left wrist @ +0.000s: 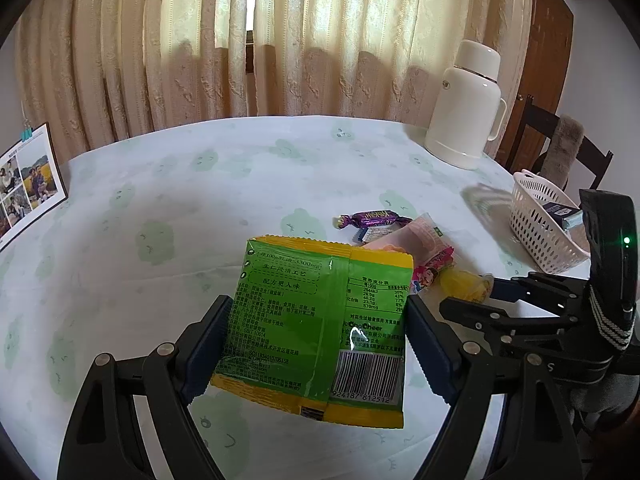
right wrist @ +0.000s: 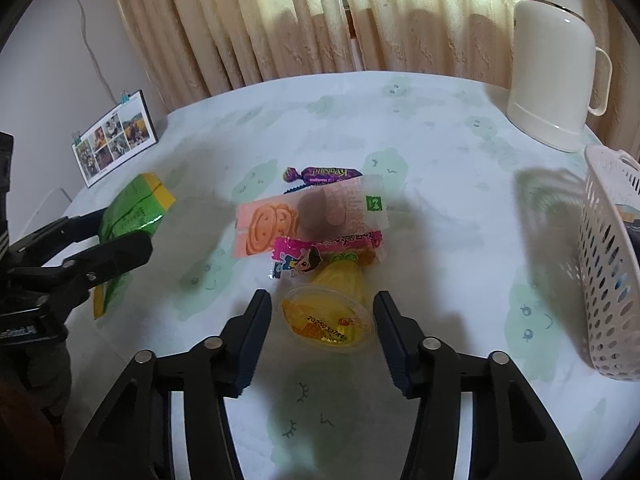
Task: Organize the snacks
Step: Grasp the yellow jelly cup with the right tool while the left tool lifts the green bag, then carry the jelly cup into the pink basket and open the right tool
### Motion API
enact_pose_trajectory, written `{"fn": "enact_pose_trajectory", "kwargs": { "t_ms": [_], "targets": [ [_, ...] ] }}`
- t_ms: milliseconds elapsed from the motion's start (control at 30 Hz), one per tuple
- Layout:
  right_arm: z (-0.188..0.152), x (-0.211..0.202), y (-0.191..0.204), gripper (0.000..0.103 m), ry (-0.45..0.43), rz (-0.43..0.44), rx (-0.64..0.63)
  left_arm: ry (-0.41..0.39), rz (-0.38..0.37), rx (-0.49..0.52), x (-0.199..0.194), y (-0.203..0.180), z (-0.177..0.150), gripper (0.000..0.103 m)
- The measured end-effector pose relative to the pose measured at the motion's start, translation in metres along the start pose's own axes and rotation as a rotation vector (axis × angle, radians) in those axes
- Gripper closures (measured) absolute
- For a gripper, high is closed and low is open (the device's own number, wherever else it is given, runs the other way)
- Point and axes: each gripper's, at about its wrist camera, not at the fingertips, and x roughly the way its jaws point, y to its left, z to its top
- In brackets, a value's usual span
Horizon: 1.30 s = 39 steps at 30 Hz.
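Left hand-held gripper [left wrist: 316, 344] is clamped on the green-and-yellow snack bag [left wrist: 316, 328], pads pressing both side edges, bag lifted off the worktop [left wrist: 180, 200] and sitting well left of the white basket [left wrist: 540, 228]. Right hand-held gripper [right wrist: 320, 332] is down at the yellow jelly cup [right wrist: 332, 316], which lies on its side on the worktop; jaws straddle it, one each side, with a gap showing on both sides, so not gripping yet, nothing held. Jelly cup is left of the basket, nearest piece of the loose pile. Behind it, further from the basket's near end: pink cartoon candy wrapper [right wrist: 320, 256], pink biscuit packet [right wrist: 304, 216], purple wrapped candy [right wrist: 324, 174]. Basket already has a dark box [left wrist: 560, 212] in it. White thermos [right wrist: 556, 60] stands beyond the basket, photo board [right wrist: 114, 136] far left of it. Step in hand, as I read it: picking the jelly cup while the bag waits. Next move calls for closing squarely on the cup's rim or body without squashing it, then lifting and carrying right, over the basket wall; the bag needs the same trip.
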Motion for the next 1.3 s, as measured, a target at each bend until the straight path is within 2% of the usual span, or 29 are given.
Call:
{"fn": "enact_pose_trajectory", "kwargs": {
  "t_ms": [67, 267, 500, 900, 1300],
  "targets": [
    [0.001, 0.001, 0.0, 0.057, 0.0, 0.004, 0.0, 0.002, 0.0, -0.001, 0.0, 0.0, 0.0, 0.022],
    [0.0, 0.0, 0.003, 0.057, -0.017, -0.011, -0.02, 0.015, 0.004, -0.009, 0.002, 0.0, -0.001, 0.022],
    [-0.002, -0.014, 0.002, 0.057, -0.069, 0.009, -0.008, 0.033, 0.003, -0.019, 0.008, 0.001, -0.004, 0.022],
    [0.002, -0.054, -0.016, 0.057, -0.195, -0.015, 0.055, 0.043, 0.005, -0.032, 0.012, 0.002, -0.005, 0.022],
    [0.003, -0.111, -0.072, 0.057, -0.339, -0.141, 0.193, 0.058, 0.005, -0.033, 0.016, 0.0, -0.007, 0.022]
  ]
}}
